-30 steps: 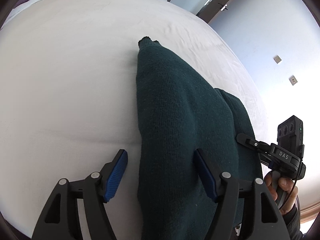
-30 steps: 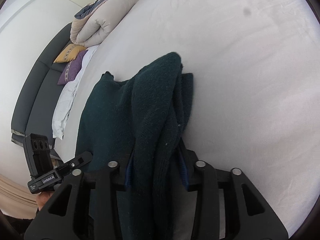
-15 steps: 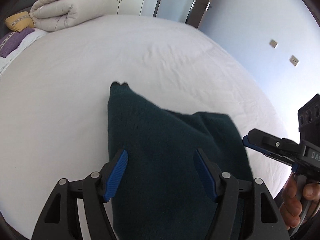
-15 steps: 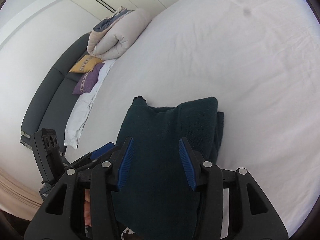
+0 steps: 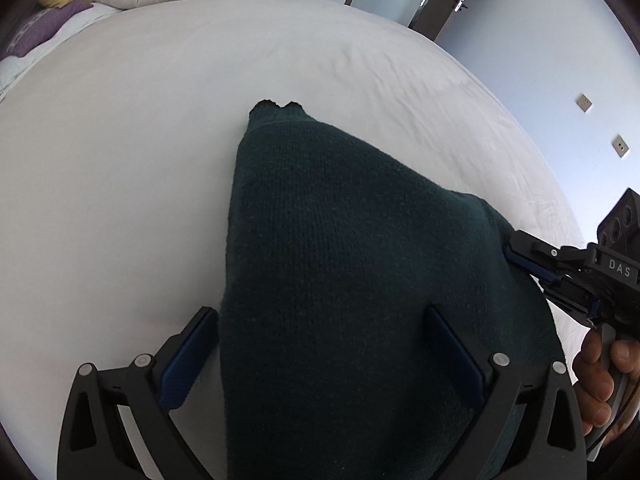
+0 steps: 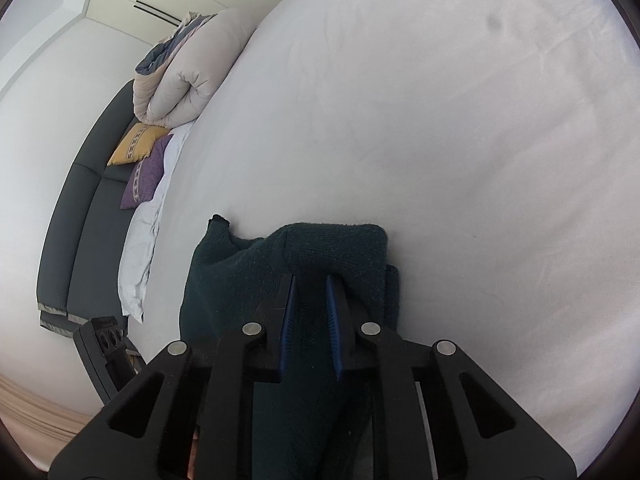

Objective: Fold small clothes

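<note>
A dark green knitted garment lies on the white bed sheet, folded over on itself. My left gripper is open, its blue pads to either side of the garment's near part. My right gripper has its jaws close together around a raised fold of the garment. The right gripper also shows in the left wrist view, at the garment's right edge. The garment's near end is hidden under both grippers.
A rolled beige duvet, a yellow pillow and a purple pillow lie at the head of the bed by a dark grey headboard. A wall with sockets and a door stand past the bed's far edge.
My right gripper let go of the garment, opened, then closed again on a fold of it. The raised part of the garment came down flatter. My left gripper stayed open over it.
</note>
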A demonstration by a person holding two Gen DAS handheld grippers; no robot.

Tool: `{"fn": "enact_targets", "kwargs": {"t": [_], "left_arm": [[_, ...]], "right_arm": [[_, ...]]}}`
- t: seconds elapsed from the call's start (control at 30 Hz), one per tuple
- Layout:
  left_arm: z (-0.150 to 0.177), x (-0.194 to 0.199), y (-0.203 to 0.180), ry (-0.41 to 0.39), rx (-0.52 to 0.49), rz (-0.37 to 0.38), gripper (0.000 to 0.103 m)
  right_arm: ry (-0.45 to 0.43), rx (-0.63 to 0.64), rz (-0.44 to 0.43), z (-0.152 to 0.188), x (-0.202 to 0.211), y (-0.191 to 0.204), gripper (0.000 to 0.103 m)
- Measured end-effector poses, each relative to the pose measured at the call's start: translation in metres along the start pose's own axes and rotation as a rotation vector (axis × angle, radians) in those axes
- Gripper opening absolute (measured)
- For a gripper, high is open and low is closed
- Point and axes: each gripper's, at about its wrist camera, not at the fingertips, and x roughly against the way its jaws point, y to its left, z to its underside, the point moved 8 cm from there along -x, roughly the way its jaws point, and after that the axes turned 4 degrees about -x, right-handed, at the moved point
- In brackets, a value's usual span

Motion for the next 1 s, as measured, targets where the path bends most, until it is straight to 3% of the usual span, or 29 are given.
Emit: {"fn": "enact_targets", "kwargs": {"t": [0.07,0.13,0.27,0.37,0.5,0.6,0.63,0.73,0.8,0.87,1.0], "left_arm": [[0.002,0.001,-0.002,-0.005,-0.007,-0.003,0.103],[0.003,0.001,-0.003,-0.010,-0.007,-0.009,0.103],[0.005,0.003,-0.004,-0.022,-0.009,-0.022,0.103],[0.002,0.000,-0.007,-0.027,-0.015,-0.025,0.103],[0.006,0.009,-0.008,-0.043,-0.013,-0.018,0.101],[0.012,0.027,-0.010,-0.063,0.001,-0.004,0.089],[0.014,0.036,-0.013,-0.078,-0.009,-0.005,0.088],[0.020,0.075,-0.024,-0.180,-0.073,-0.024,0.089],[0.023,0.105,-0.032,-0.263,-0.125,-0.079,0.095],[0.029,0.143,-0.042,-0.389,-0.182,-0.128,0.103],[0.036,0.225,-0.064,-0.677,-0.276,-0.251,0.103]], "right_arm": [[-0.037,0.019,0.008,0.003,0.025,0.008,0.017],[-0.043,0.049,-0.064,0.016,0.049,0.025,0.017],[0.028,0.140,-0.096,0.063,0.062,0.049,0.017],[0.092,0.176,0.013,0.094,0.042,0.025,0.017],[0.030,0.081,-0.087,0.099,0.054,0.000,0.012],[-0.031,0.115,-0.005,0.100,0.076,-0.006,0.015],[-0.057,0.127,0.059,0.099,0.084,-0.010,0.019],[-0.137,0.194,0.117,0.100,0.117,-0.004,0.019],[-0.208,0.256,0.146,0.100,0.142,0.011,0.019],[-0.289,0.334,0.194,0.101,0.169,0.029,0.019],[-0.457,0.453,0.245,0.102,0.213,0.075,0.024]]}}
